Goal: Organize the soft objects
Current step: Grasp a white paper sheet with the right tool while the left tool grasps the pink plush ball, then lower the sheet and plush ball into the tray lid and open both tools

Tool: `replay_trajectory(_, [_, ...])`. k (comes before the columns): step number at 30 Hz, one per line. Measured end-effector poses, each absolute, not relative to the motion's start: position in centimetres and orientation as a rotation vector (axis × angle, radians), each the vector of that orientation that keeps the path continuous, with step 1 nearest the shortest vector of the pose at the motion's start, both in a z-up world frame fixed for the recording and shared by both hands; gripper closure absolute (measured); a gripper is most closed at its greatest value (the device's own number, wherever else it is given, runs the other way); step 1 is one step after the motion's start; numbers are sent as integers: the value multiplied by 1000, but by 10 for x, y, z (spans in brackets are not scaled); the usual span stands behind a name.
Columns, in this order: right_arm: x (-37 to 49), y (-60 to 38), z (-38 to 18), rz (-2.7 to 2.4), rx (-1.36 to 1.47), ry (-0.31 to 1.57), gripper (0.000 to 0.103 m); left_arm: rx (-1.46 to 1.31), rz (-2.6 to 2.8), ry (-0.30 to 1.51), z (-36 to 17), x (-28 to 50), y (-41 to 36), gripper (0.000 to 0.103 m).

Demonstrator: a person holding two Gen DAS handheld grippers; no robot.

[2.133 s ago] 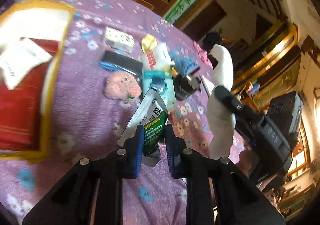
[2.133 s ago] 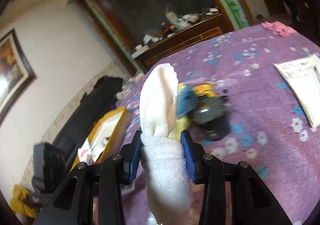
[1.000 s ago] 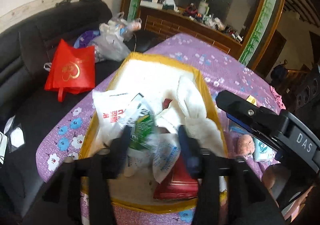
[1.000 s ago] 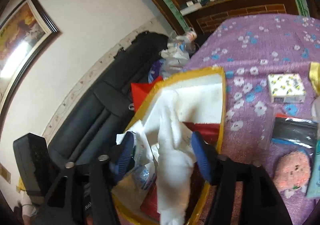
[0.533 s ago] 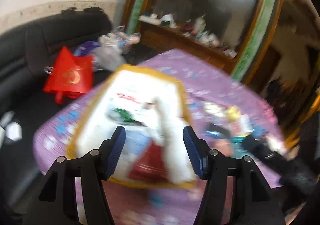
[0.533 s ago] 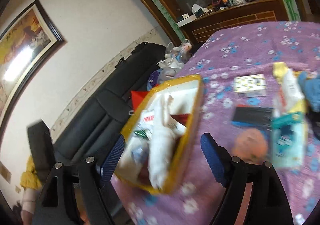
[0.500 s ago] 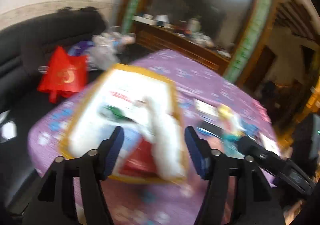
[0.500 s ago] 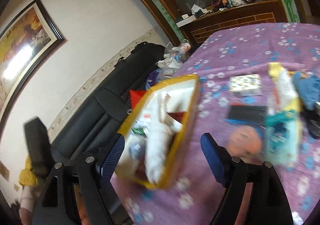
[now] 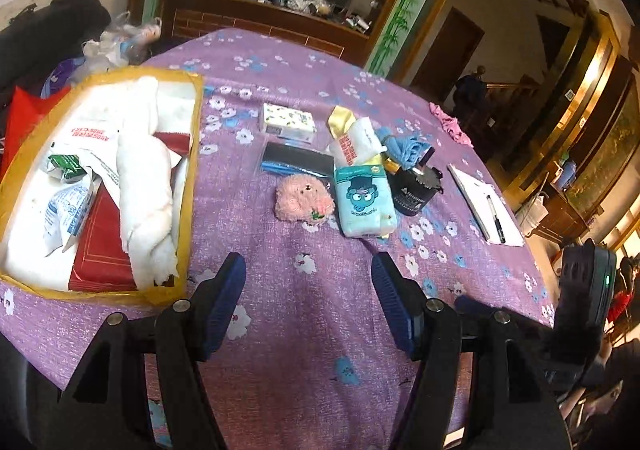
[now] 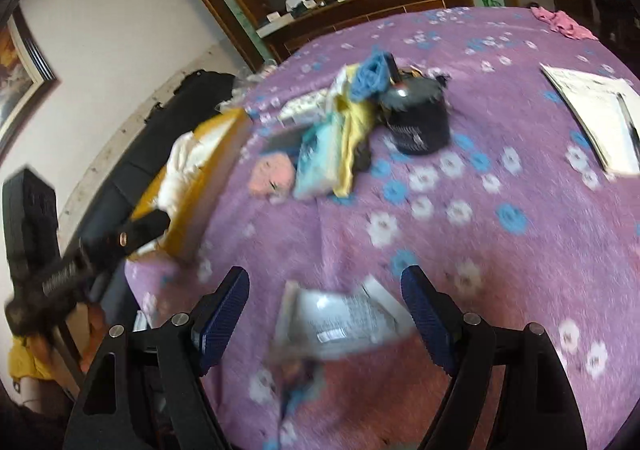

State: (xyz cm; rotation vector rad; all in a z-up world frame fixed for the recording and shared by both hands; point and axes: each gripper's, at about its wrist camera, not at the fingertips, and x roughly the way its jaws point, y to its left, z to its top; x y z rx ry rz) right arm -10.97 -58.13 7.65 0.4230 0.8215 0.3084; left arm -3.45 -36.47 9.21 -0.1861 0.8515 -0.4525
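A yellow-rimmed box at the table's left holds a white towel, a green-and-white packet, a plastic pouch and a red item. My left gripper is open and empty above the purple flowered cloth, right of the box. A pink plush, a light-blue tissue pack and a blue cloth lie mid-table. My right gripper is open over a silvery foil packet on the cloth; the view is blurred. The box and plush show there too.
A black cup, a black flat pack, a patterned tissue box and a yellow-white bag crowd the middle. A notepad with pen lies right. A pink rag lies at the far edge. A sofa stands left.
Both grippers let go of their loads into the box: the towel and the green packet now lie there. Both opened and swung right over the table.
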Motion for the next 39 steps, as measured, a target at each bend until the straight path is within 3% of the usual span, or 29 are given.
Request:
replay_trajectory(14, [-106,-558,65,232,287,849,27,-125,-431,960,72,22,-396,39])
replay_trajectory(16, [-107,-555,65,241,267,851,34,-96,-417,975,65,37,-409,39])
replay_trajectory(18, [-111,-553,67,268,261,850,48,-66,-390,981,57,51,-420,39])
replay_trajectory(19, [-112,-554,68,263,264,848,50,-63,-370,992,52,56,-422,41])
replay_trajectory(21, [-114,-558,67,257,272,851,63,-86,-379,1011,41,66,-425,67])
replay_trajectory(25, [-118,-559,67,265,264,849,67,-135,-407,1004,40,59,-421,79])
replay_trajectory(30, [-124,-556,73,293,270,825,75,-203,-447,990,49,31,-398,79])
replay_trajectory(39, [-120,-540,86,319,292,768,77,-336,-505,990,70,-1,-354,79])
